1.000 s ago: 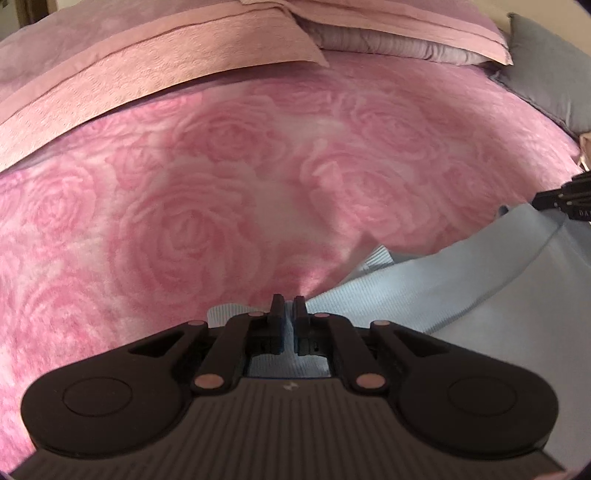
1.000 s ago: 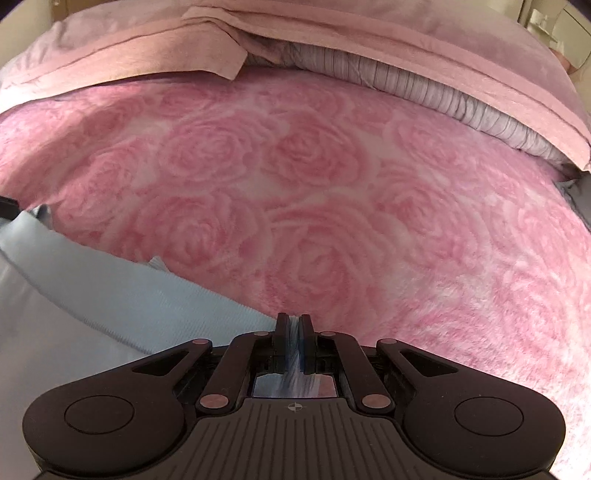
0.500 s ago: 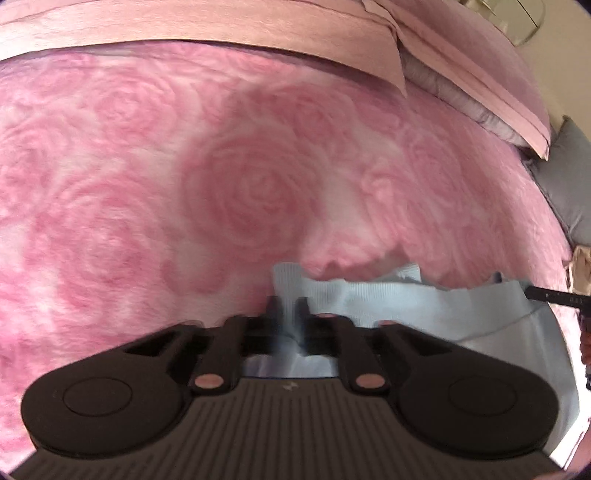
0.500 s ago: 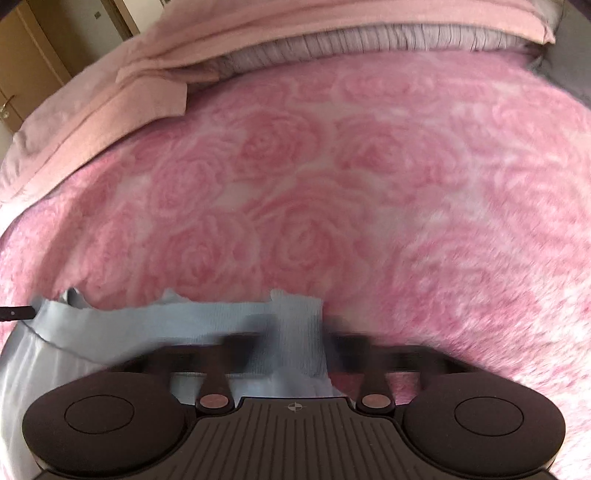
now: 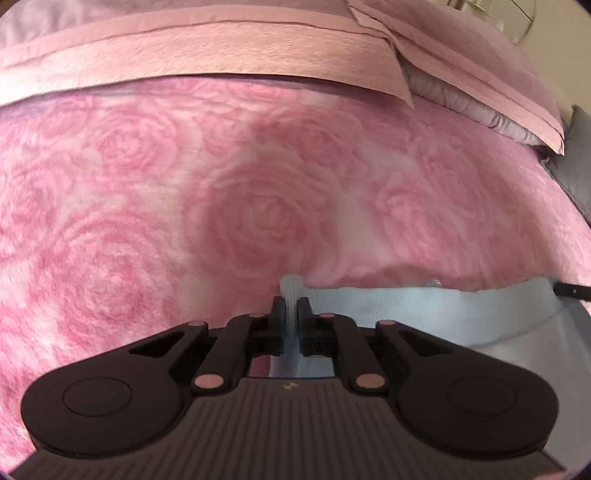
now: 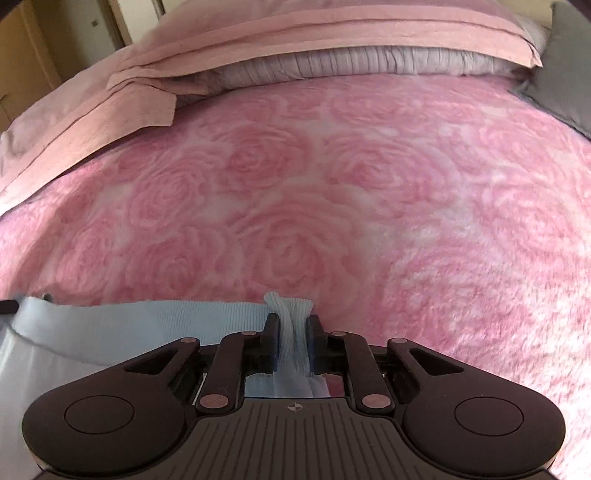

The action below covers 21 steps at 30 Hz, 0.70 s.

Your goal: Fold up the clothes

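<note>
Blue ribbed garment (image 5: pixel 406 306) lies low in the frame on the rose blanket (image 5: pixel 258 206); left tool (image 5: pixel 291 314) and right tool (image 6: pixel 292 325) each pinch its edge. No writing shows.

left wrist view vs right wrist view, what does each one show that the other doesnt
Only the left wrist view shows the left gripper shut on a thin corner of the light blue garment, plus a glass object top right.

Only the right wrist view shows the right gripper clamping a bunched ribbed edge, and wooden doors top left.

Both show the garment, the pink rose blanket, pink pillows and a grey cushion.
</note>
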Available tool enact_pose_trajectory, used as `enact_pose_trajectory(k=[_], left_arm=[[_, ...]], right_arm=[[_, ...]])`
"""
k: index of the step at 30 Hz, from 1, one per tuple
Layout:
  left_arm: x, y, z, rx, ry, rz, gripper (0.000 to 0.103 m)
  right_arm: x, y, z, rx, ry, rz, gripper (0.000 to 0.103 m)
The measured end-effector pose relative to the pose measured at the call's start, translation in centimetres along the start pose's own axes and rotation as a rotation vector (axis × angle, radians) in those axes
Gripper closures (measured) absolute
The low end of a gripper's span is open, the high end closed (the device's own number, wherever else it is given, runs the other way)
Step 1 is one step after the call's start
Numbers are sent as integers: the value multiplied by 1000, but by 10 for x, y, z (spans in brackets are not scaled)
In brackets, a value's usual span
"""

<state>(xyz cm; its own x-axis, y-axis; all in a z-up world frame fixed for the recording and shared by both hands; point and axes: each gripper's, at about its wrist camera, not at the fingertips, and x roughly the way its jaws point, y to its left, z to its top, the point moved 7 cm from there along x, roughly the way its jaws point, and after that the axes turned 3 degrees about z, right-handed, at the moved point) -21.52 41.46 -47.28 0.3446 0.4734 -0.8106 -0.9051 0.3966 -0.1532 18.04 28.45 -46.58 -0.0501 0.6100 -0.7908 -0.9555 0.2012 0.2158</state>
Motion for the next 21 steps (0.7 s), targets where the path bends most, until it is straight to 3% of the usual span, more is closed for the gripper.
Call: enact_pose_trajectory(k=[1, 2, 3, 6, 7, 8, 9, 11, 14, 17, 18, 21], left_arm=[[-3, 0, 0, 7, 8, 13, 87], [-10, 1, 0, 15, 15, 37, 82], [-20, 3, 0, 20, 12, 61, 82], [-67, 7, -10, 5, -7, 100, 86], [-85, 3, -19, 2, -5, 82, 86], [-102, -1, -28, 0, -4, 64, 98], [-119, -5, -38, -2, 0, 44, 103], [-138, -16, -63, 1, 16, 3, 103], [-123, -12, -90, -13, 31, 13, 103], [-109, -9, -116, -28, 47, 23, 101], [-105, -6, -122, -35, 49, 25, 100], [-103, 8, -110, -79, 30, 18, 100]], right_arm=[[-4, 0, 2, -11, 13, -17, 80], [-7, 0, 3, -22, 25, -35, 64], [-14, 0, 4, -34, 28, -65, 59], [-58, 1, 5, -24, -27, -106, 58], [-75, 3, 2, -16, -48, -114, 58], [-95, 8, -7, -26, -60, -96, 58], [-109, 17, -17, -45, -59, -82, 58], [-132, 36, -43, -81, -36, -53, 58], [-131, 56, -91, -75, 54, 0, 62], [-108, 43, -124, -92, 96, -109, 65], [-102, 35, -128, -98, 86, -149, 65], [-101, 25, -125, -55, 46, -140, 65]])
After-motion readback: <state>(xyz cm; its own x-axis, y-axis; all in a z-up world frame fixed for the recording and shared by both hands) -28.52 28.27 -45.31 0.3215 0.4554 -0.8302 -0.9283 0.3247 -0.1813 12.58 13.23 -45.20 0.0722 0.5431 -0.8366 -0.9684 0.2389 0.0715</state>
